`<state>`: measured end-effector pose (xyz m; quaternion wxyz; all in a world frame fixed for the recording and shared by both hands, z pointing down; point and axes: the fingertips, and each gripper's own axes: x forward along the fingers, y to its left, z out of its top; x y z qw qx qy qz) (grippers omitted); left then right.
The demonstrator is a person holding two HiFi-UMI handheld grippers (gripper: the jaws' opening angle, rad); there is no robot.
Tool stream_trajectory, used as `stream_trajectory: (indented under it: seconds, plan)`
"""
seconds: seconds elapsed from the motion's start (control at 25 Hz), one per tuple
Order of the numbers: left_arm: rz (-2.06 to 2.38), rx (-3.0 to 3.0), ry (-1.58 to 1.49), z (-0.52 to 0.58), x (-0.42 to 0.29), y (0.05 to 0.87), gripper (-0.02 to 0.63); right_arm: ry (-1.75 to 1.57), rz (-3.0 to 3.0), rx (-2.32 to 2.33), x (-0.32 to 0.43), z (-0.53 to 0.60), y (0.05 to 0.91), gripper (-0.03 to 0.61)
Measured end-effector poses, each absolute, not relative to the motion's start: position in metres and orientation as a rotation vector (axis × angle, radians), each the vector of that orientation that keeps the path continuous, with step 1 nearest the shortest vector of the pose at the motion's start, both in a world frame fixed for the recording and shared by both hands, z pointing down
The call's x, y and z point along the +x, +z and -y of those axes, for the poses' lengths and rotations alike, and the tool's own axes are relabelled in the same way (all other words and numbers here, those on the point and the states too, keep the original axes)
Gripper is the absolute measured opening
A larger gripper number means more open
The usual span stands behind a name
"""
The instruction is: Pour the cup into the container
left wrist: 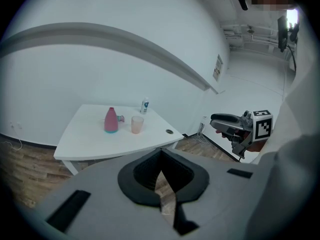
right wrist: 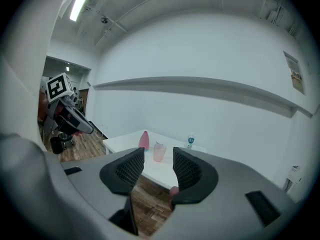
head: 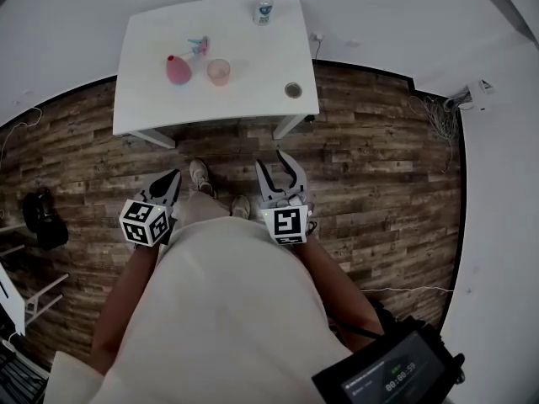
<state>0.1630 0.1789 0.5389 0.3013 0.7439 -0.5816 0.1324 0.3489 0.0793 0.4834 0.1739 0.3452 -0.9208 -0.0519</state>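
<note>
White table (head: pixel 253 66) bore the cup (head: pixel 218 71) upright, mouth up, beside the pink container (head: pixel 178 70), with left gripper (head: pixel 172 178) clenched empty and right gripper (head: pixel 274 163) parted, empty.

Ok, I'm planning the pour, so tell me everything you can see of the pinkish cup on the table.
The cup is a pale pink, see-through tumbler, plastic by its look; no handle or lid shows. It stands upright near the middle of the white table, close beside the pink bottle-shaped container but apart from it. Only the table touches it. Whether it holds anything cannot be told.
</note>
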Motion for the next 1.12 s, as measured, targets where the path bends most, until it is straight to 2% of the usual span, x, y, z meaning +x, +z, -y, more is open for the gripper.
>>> stream_trajectory:
  seconds: [0.52, 1.12]
  plan:
    - [1.543, 1.945, 0.397, -0.222, 0.187, 0.549, 0.009, -0.095, 2.564, 0.965, 0.390, -0.120, 0.512, 0.181]
    - [1.570, 1.906, 0.373, -0.234, 0.170, 0.551, 0.009, -0.125, 2.558, 0.843, 0.361, -0.133, 0.526, 0.181]
